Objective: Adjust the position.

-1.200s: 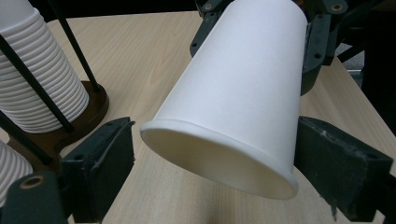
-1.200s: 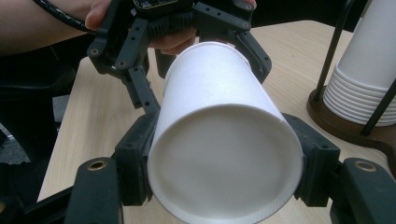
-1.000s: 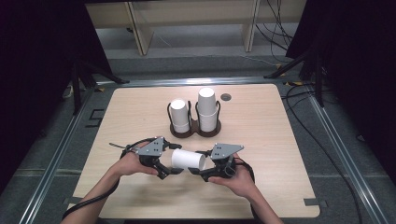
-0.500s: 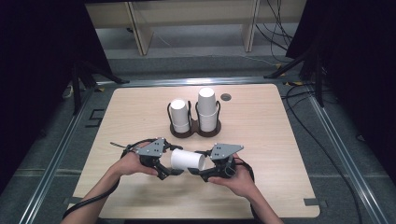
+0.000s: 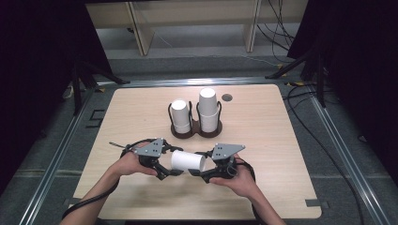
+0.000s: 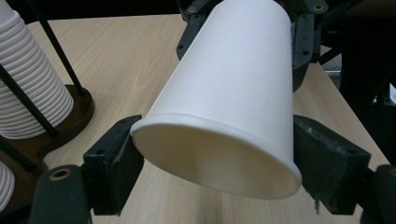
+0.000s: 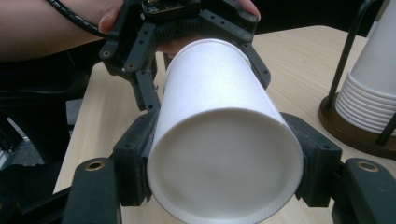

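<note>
I have the paper cup (image 5: 187, 161) lying on its side in the air just above the bench (image 5: 272, 117), at the near edge in front of the rack (image 5: 195, 134) with its two cup stacks (image 5: 180, 117), which stands well apart from it. The left gripper (image 5: 174, 161) has just been closing its fingers (image 6: 112, 163) and now presses them on the wider, lipped end. The right gripper (image 5: 202, 165) clamps the other end between its fingers (image 7: 135, 154), though they have just been easing open a little with the cup between them.

The cup is thin white paper, a smooth matte tapered cylinder with a rolled lip and a recessed flat end. I think the recessed end faces the right gripper view, but the glare makes that hard to tell.

The main risk, as I judge it, is crushing. The wall is soft, and a squeeze across the mouth would fold it into an oval. The taper is the second risk: if the right side loosens before the left has a firm hold, the slick paper could slide out and the cup would drop and roll across the wood-grain bench. Pulling the hands apart while both grip hard could tear or crease the lip. The wire posts of the dark wooden rack are close enough to catch a swung elbow or cable.
</note>
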`<action>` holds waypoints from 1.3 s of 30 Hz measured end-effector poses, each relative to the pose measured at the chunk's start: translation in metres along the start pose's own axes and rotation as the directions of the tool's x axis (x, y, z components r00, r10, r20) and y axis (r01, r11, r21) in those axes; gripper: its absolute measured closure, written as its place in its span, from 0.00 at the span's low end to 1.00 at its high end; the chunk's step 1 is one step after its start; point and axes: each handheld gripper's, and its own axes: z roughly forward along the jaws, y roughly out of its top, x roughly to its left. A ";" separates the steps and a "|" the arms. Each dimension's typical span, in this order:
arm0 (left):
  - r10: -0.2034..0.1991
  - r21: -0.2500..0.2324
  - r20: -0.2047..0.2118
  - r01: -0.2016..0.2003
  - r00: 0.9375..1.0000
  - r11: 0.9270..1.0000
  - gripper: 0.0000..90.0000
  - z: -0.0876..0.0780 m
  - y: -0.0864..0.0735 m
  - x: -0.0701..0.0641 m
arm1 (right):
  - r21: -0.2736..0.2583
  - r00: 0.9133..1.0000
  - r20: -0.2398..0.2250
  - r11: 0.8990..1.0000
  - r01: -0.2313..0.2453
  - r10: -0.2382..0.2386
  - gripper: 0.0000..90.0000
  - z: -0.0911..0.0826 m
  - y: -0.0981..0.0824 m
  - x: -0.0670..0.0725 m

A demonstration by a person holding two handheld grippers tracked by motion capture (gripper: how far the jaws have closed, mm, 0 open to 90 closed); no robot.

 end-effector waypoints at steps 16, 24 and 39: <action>0.019 0.012 0.025 -0.019 0.999 1.000 0.30 -0.008 0.003 -0.003 | 0.002 0.999 -0.035 1.000 0.010 -0.010 0.39 0.000 0.001 -0.002; 0.004 -0.012 0.031 -0.004 1.000 1.000 0.31 -0.008 0.002 -0.004 | 0.002 0.999 -0.048 1.000 -0.011 0.011 0.39 -0.001 0.000 -0.001; 0.039 0.040 0.017 -0.040 0.999 0.998 0.33 -0.011 0.010 -0.005 | 0.004 0.999 -0.033 1.000 -0.015 0.015 0.37 0.000 0.000 -0.002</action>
